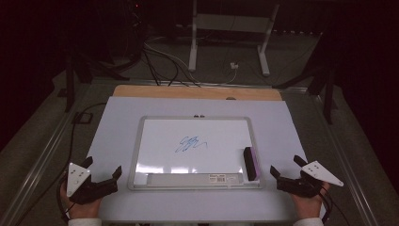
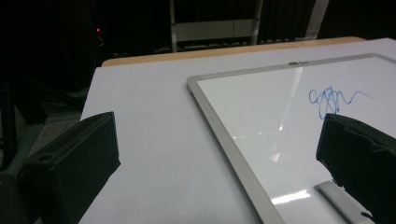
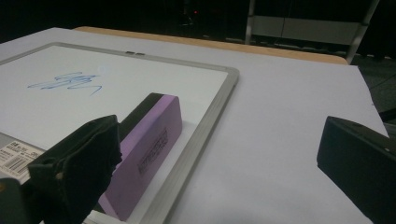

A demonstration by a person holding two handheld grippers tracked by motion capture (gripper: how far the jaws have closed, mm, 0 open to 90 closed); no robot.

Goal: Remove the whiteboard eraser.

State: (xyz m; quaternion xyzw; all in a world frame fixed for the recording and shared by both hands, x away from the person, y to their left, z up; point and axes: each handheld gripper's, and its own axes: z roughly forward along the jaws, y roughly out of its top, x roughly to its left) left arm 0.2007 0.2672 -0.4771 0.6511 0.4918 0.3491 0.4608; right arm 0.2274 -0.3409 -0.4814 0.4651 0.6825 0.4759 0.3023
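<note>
Lying flat at the middle of the pale lavender-white table covering (image 1: 117,141) is a rectangular whiteboard with a silver metal frame (image 1: 136,146), and near its centre runs a blue marker scribble (image 1: 190,143), looped like a signature but not readable as words. A purple foam eraser block with a black felt face (image 1: 251,163) rests on the board's surface beside the right frame rail, at the right end of the grey marker tray (image 1: 188,179) that runs along the near edge. The right gripper view shows small black print on the eraser's purple side (image 3: 152,151); the letters are too small to make out. A white sticker with a barcode (image 1: 227,178) sits on the tray near the eraser, and its fine print is likewise unreadable.

Beyond the covering, a strip of bare tan wooden tabletop (image 1: 197,92) shows at the far edge.

The left gripper (image 1: 103,170) rests at the near left corner of the table, just beside the board's frame, held in a hand (image 1: 83,207) that enters from below; its jaws are spread wide with nothing between them. The right gripper (image 1: 288,170) sits near the lower right corner, close to the eraser but not touching it, held in the right hand (image 1: 306,205), jaws likewise parted and empty. Each carries a grey three-cornered plate on top.
</note>
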